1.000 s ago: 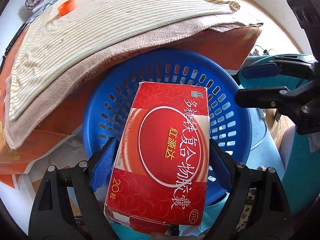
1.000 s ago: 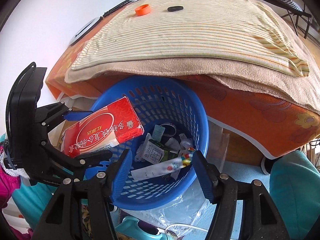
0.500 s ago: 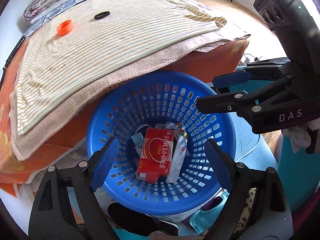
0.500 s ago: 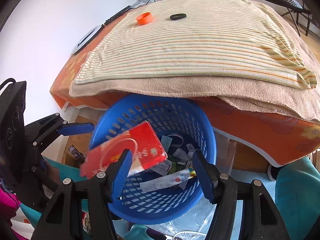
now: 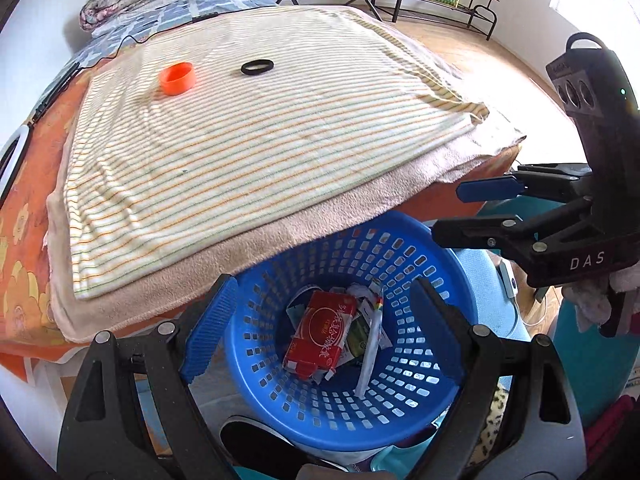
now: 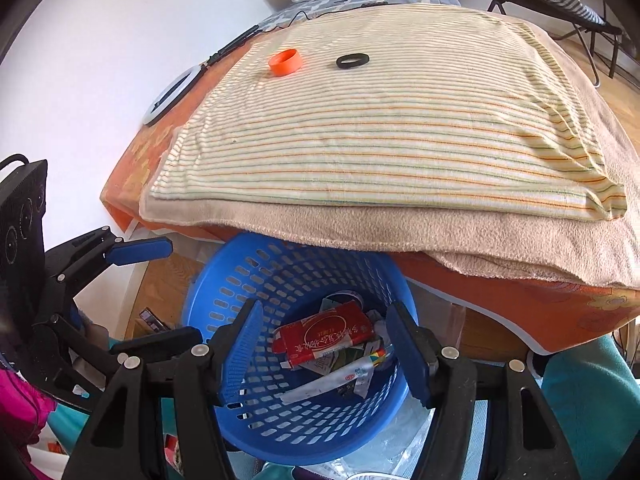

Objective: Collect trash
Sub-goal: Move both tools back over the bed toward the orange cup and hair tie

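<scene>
Left wrist view
- Left gripper (image 5: 320, 328): near foreground, jaws spread wide with nothing between the pads, poised above the basket.
- Blue basket (image 5: 432, 412): perforated plastic, standing on the floor, its far rim tucked under the bed's edge.
- Red box (image 5: 320, 334): lying flat inside the basket on top of other trash, white lettering facing up.
- White tube (image 5: 370, 354): just right of the red box, leaning along the basket's inner wall.
- Striped towel (image 5: 260, 140): spread over a beige blanket (image 5: 168, 280) on the bed.
- Orange cap (image 5: 177, 79) and black ring (image 5: 257, 66): far side of the towel, near each other but apart.
- Right gripper (image 5: 476, 212): at the right edge, seen side-on, jaws apart and empty.

Right wrist view
- Right gripper (image 6: 326, 350): near foreground, jaws moderately wide, having just been opening, nothing between them.
- Blue basket (image 6: 224, 288): below, holding the red box (image 6: 326, 336) and the white tube (image 6: 336, 380).
- Left gripper (image 6: 156, 292): at the left edge, jaws wide, empty.
- Orange cap (image 6: 285, 62) and black ring (image 6: 352, 60): far on the striped towel (image 6: 400, 140).
</scene>
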`<state>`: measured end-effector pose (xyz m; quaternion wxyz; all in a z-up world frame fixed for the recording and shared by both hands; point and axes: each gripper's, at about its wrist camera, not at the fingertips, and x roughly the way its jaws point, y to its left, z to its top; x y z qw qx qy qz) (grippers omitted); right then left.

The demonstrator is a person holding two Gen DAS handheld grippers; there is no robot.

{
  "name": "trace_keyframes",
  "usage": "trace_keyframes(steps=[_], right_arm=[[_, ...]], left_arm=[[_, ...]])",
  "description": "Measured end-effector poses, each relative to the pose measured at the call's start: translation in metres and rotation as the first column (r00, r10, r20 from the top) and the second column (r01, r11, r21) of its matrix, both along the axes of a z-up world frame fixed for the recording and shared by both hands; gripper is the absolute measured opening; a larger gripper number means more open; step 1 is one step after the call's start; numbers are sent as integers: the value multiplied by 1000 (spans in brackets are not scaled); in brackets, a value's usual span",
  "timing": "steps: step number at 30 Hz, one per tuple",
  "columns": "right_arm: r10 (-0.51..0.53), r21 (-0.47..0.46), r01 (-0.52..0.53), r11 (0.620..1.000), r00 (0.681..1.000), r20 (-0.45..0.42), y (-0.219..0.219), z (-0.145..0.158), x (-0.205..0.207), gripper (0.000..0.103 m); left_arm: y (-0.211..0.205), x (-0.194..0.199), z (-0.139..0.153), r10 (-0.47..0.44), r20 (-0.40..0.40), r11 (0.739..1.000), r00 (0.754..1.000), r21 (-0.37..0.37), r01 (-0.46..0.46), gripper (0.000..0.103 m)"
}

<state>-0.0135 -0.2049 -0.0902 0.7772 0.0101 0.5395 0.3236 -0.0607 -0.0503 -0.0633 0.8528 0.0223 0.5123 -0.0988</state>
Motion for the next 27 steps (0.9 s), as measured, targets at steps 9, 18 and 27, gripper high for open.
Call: trace_keyframes(steps=[9,18,27], right_arm=[[-6,-22,7,1000,998,57,8,23,25,83],[8,-116,7,993,991,136,32,41,57,93],[-13,-138,43,990,978,207,53,53,96,102]], left_arm=[[38,36,23,109,55,994,992,18,-110,90],[69,95,37,200,88,979,976,27,-203,90],[93,149,32,272,87,962,958,1,-273,90]])
